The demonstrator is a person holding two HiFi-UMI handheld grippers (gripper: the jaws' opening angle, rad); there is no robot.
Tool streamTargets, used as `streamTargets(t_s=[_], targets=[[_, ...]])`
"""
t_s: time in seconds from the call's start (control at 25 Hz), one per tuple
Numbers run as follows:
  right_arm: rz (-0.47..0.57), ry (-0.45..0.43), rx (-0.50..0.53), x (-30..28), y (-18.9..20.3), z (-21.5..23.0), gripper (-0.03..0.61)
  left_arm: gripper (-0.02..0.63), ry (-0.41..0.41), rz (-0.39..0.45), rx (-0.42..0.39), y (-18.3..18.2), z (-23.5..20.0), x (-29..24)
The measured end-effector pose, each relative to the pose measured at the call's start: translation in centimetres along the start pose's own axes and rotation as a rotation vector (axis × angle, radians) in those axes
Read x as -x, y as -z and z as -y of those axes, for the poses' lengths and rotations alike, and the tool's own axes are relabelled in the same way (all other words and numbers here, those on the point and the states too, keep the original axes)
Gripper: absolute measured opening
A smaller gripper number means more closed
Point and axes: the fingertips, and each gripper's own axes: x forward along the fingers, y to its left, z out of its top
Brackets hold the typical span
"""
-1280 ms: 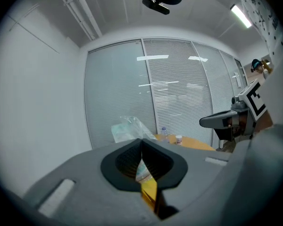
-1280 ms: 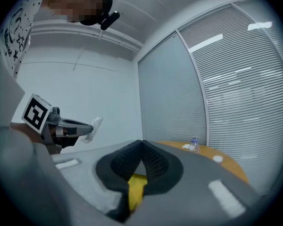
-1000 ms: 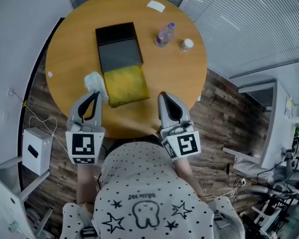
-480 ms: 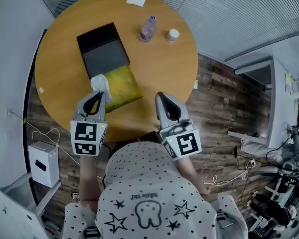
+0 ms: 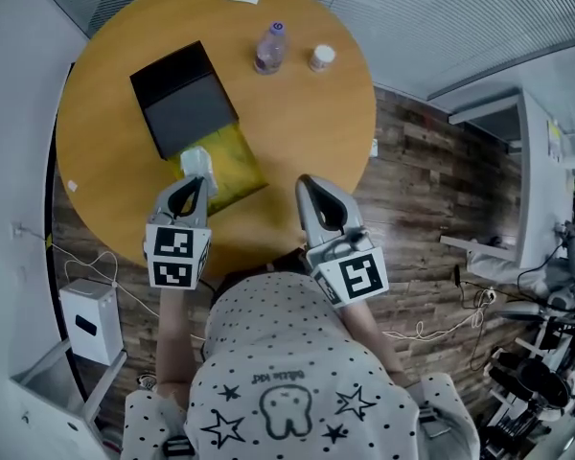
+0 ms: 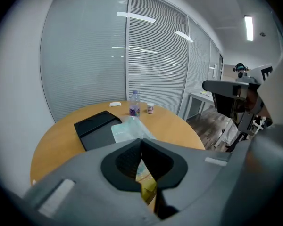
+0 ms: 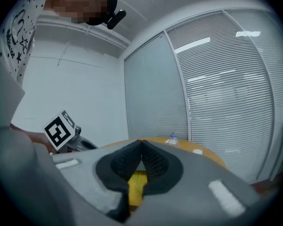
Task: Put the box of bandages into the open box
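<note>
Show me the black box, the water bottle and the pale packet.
black box (image 5: 184, 105): head view, bare dark floor.
water bottle (image 5: 266, 52): head view, clear body.
pale packet (image 5: 197, 164): head view, top face.

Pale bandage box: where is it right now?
In the head view, the pale bandage box lies at the left edge of the yellow flap of the black open box, just ahead of the shut left gripper.

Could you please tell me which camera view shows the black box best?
The head view: it looks down on the whole top of the black box. The left gripper view shows it at a low slant, its near end behind the left gripper. The right gripper view does not show it.
</note>
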Motion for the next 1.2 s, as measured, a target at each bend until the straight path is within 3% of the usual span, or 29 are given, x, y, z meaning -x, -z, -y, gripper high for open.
streamTargets(t_s=[0.4,1.2], targets=[[-0.027,0.03,-0.013,-1.6,0.8,1.2,0.005,0.011,0.037,-0.058,0.057,2.3,-0.9,-3.5],[-0.125,0.077,-0.032,-3.5,3.4,2.1,0.005,0.011,0.11,-0.22,0.071,7.8,-0.6,-10.1]])
